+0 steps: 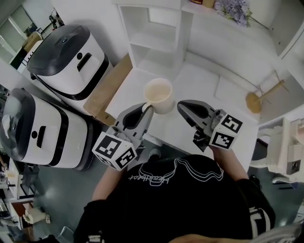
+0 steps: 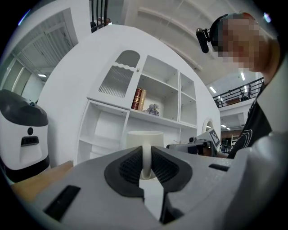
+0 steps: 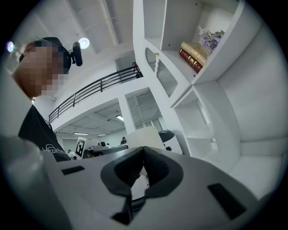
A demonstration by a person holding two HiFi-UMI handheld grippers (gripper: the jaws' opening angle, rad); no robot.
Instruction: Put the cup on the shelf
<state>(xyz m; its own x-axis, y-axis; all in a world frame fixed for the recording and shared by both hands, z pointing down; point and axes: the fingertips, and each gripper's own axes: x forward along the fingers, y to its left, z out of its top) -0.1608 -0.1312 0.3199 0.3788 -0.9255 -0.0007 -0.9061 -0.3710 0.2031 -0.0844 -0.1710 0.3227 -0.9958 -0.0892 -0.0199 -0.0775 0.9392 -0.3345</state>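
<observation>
A cream cup (image 1: pixel 159 95) stands upright over the white table (image 1: pixel 199 80), in front of the white shelf unit (image 1: pixel 152 33). My left gripper (image 1: pixel 146 109) is shut on the cup's handle (image 2: pixel 146 159), which stands upright between the dark pads; the cup's body (image 2: pixel 145 138) rises just beyond them. I cannot tell whether the cup rests on the table. My right gripper (image 1: pixel 181 107) hovers just right of the cup, shut with nothing in it. In the right gripper view its jaws (image 3: pixel 144 152) meet, with the cup (image 3: pixel 145 136) behind them.
Two white-and-grey appliances (image 1: pixel 71 52) (image 1: pixel 35 128) stand to the left, with a wooden board (image 1: pixel 110 88) beside the table. A wooden utensil (image 1: pixel 259 98) lies at the right. Books (image 2: pixel 138 99) and purple flowers (image 1: pixel 235 10) occupy upper shelves; the lower shelf compartments (image 2: pixel 105 130) look bare.
</observation>
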